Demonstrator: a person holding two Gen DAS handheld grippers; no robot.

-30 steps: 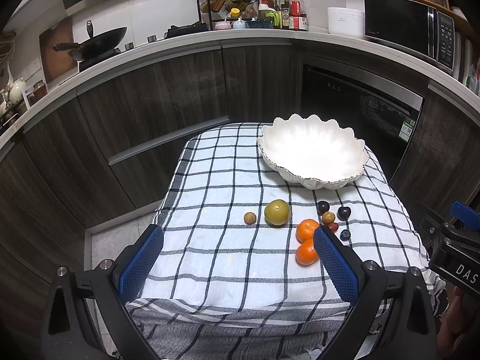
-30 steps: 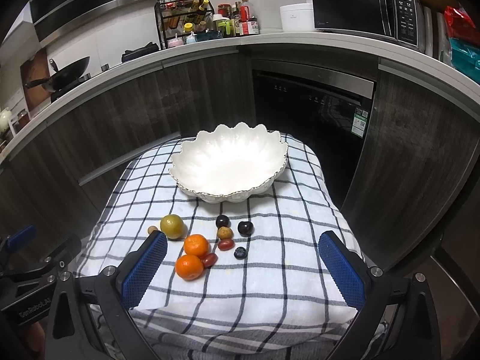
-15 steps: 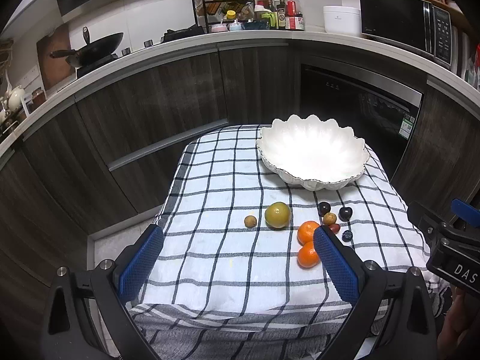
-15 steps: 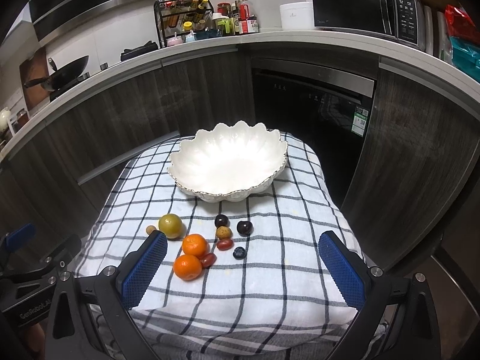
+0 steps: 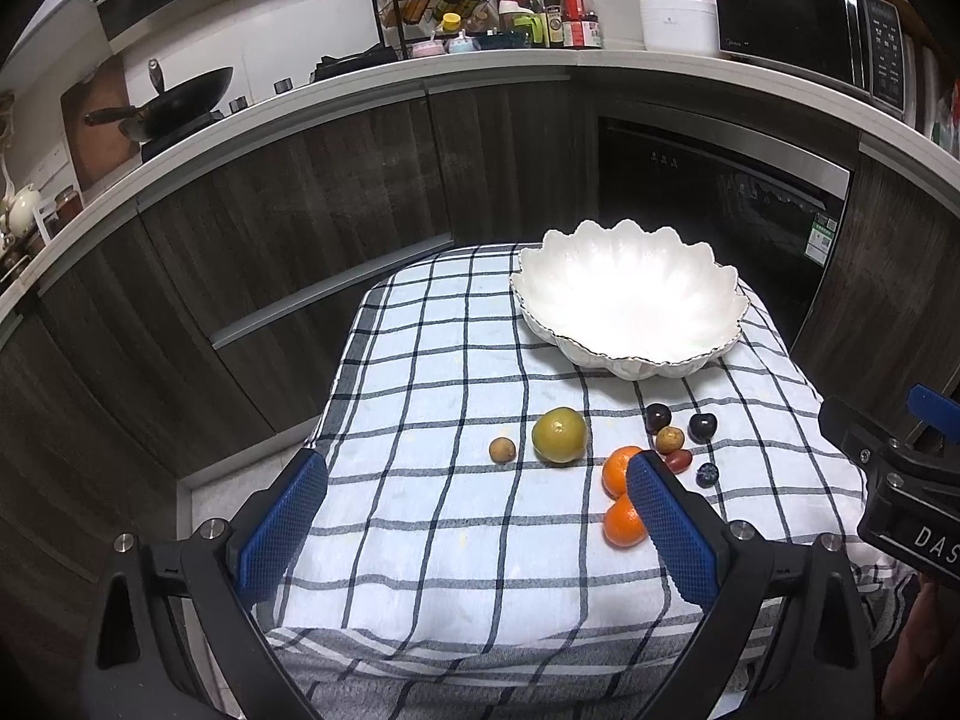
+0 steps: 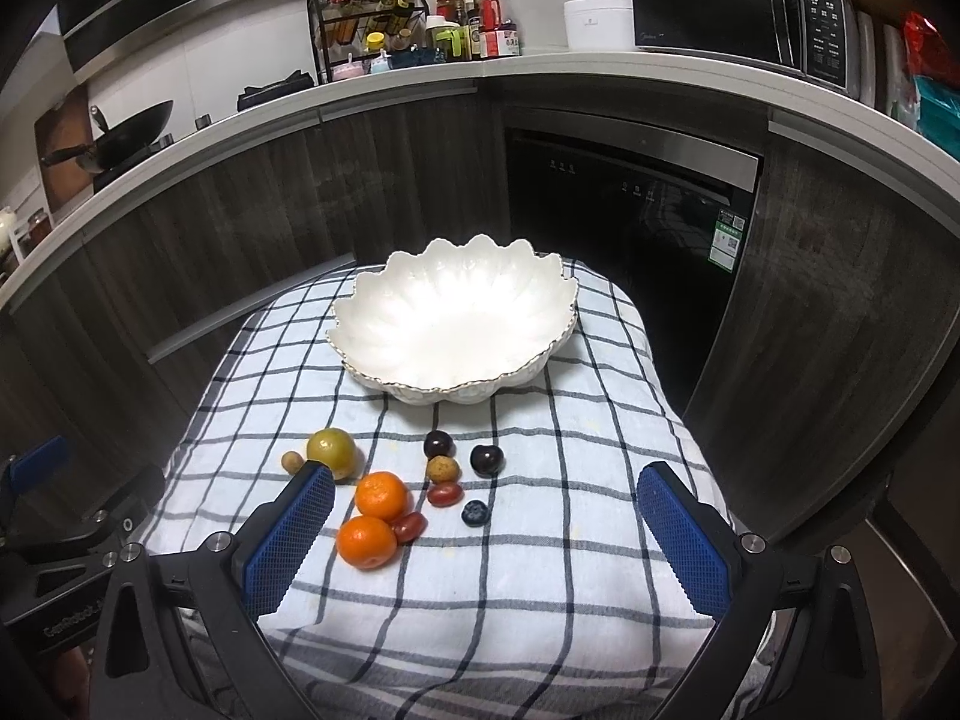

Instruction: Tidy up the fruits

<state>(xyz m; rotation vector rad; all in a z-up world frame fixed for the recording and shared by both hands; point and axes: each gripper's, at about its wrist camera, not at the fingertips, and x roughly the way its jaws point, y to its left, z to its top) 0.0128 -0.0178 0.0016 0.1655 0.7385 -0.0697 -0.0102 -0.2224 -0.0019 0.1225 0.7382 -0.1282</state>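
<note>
We work over a small table (image 6: 600,540) draped in a checked cloth, and take the white scalloped bowl (image 6: 456,330) as our landmark; it sits at the far end, empty, presumably the place the fruit is meant to go. All the fruit lies loose on the cloth on our side of the bowl, none in it yet, so we judge the sorting not begun. Left claw (image 5: 474,516) hovers at the near edge, jaws spread wide and holding nothing; right claw (image 6: 486,540) likewise wide apart and empty, low over the near end, probably both held back so the whole spread stays in sight before a first pick. By size, working down: one yellow-green citrus (image 6: 331,451), nearest the bowl's left side; two oranges (image 6: 381,495), touching or nearly so, further from the bowl; two dark cherries (image 6: 486,459) just in front of the bowl; two small tan round fruits (image 6: 443,469), one between the cherries, one beside the citrus; two small red oblong fruits (image 6: 444,493), one against the nearer orange; one blueberry (image 6: 476,513). Ten pieces in all. The small ones sit close together, so a pinch there may nudge neighbours.
</note>
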